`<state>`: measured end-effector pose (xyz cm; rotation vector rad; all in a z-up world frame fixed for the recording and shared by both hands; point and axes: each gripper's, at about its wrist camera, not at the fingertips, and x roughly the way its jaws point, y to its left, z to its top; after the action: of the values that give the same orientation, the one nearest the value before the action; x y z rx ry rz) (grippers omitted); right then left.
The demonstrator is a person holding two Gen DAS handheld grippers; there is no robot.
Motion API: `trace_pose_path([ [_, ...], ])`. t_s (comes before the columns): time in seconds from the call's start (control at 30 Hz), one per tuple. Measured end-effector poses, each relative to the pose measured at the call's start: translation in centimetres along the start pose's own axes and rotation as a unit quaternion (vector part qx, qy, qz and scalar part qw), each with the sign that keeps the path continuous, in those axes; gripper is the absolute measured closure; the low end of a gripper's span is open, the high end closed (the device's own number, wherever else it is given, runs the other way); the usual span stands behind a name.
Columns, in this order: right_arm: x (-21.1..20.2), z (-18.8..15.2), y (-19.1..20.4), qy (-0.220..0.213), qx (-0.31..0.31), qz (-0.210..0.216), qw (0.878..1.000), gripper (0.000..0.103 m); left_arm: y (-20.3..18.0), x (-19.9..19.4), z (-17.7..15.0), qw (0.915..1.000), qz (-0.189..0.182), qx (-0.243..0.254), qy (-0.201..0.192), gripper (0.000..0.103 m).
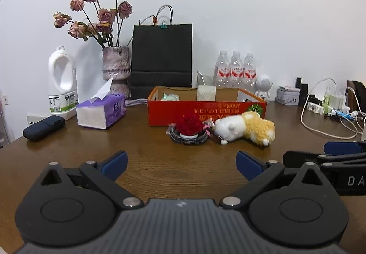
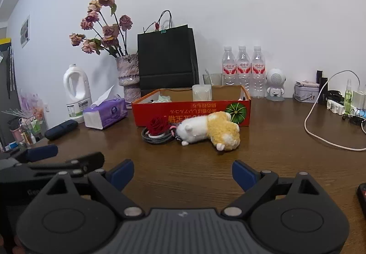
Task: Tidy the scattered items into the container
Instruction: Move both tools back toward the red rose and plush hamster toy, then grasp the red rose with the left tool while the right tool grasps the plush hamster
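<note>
An open red cardboard box (image 1: 205, 114) (image 2: 189, 114) stands mid-table, holding a white pouch (image 1: 206, 93) and a pale green item (image 1: 170, 96). In front of it lie a red rose on a coiled black cable (image 1: 189, 130) (image 2: 157, 131), a small bottle (image 1: 209, 122), and a white-and-yellow plush toy (image 1: 246, 127) (image 2: 209, 129) on its side. My left gripper (image 1: 181, 166) is open and empty, low over the table well short of the items. My right gripper (image 2: 183, 174) is open and empty, beside the left one.
Along the wall: white jug (image 1: 61, 82), tissue pack (image 1: 101, 111), dark case (image 1: 43, 127), vase of dried roses (image 1: 115, 68), black paper bag (image 1: 161, 59), three water bottles (image 1: 235, 69), small white robot figure (image 1: 263, 85), tin, power strip with white cables (image 1: 327, 105).
</note>
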<state>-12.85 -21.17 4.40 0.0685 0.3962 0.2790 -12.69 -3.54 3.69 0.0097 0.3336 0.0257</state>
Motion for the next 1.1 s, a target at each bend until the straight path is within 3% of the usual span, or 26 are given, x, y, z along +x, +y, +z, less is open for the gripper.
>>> trace_pose_path([
  [0.27, 1.8, -0.3, -0.5, 0.021, 0.004, 0.008, 1.0, 0.01, 0.0, 2.2, -0.2, 0.9996, 0.001, 0.004, 0.028, 0.0],
  [0.47, 4.9, 1.5, -1.7, 0.028, -0.011, -0.009, 1.0, 0.01, 0.5, 7.2, 1.9, 0.9984, 0.006, 0.024, 0.051, 0.0],
  [0.77, 14.1, 6.2, -4.5, 0.054, -0.03, -0.054, 0.997, 0.011, 0.0, 18.6, 6.0, 0.9934, -0.064, 0.057, 0.077, 0.006],
  [0.83, 16.1, 6.3, -4.8, 0.072, -0.039, -0.063, 0.995, 0.013, 0.2, 20.8, 6.6, 0.992, -0.067, 0.055, 0.092, 0.019],
  [0.87, 16.9, 6.3, -5.1, 0.083, -0.038, -0.062, 0.994, 0.015, 0.3, 21.6, 6.7, 0.9914, -0.066, 0.051, 0.101, 0.034],
  [0.9, 17.6, 6.1, -5.3, 0.094, -0.033, -0.058, 0.993, 0.025, 0.5, 22.5, 6.7, 0.9899, -0.069, 0.047, 0.115, 0.048],
  [0.93, 18.1, 5.8, -5.6, 0.104, -0.025, -0.052, 0.993, 0.039, 0.8, 23.1, 6.6, 0.9878, -0.077, 0.041, 0.129, 0.054],
  [1.0, 18.6, 5.4, -5.9, 0.114, -0.019, -0.047, 0.992, 0.053, 1.3, 23.7, 6.4, 0.9856, -0.089, 0.028, 0.141, 0.057],
  [1.07, 18.6, 5.1, -5.9, 0.109, -0.022, -0.046, 0.993, 0.054, 1.4, 23.6, 6.2, 0.9852, -0.096, 0.03, 0.139, 0.06],
  [1.1, 18.5, 5.1, -5.8, 0.109, -0.023, -0.045, 0.993, 0.055, 1.3, 23.5, 6.2, 0.9854, -0.097, 0.03, 0.137, 0.07],
])
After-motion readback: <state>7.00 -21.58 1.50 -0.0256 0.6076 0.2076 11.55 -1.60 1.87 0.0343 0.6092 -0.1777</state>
